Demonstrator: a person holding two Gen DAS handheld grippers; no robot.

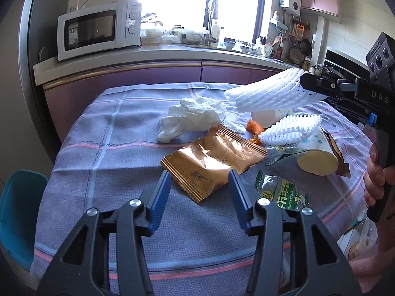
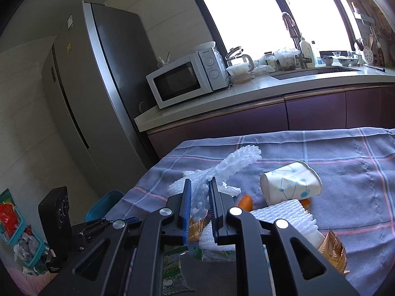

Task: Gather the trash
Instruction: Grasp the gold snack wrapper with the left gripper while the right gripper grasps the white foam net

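My left gripper is open low over the checked tablecloth, and the near corner of a gold foil wrapper lies between its blue pads, untouched. My right gripper is shut on a white foam fruit net, lifted above the table; the left wrist view shows this net hanging from the black jaws at the right. On the cloth lie a crumpled white tissue, a second foam net, a tipped paper cup, orange peel and a green snack bag.
A teal plastic bin stands on the floor at the table's left edge. Behind the table runs a counter with a microwave and a sink; a tall fridge stands to the left. A person's hand grips the right tool.
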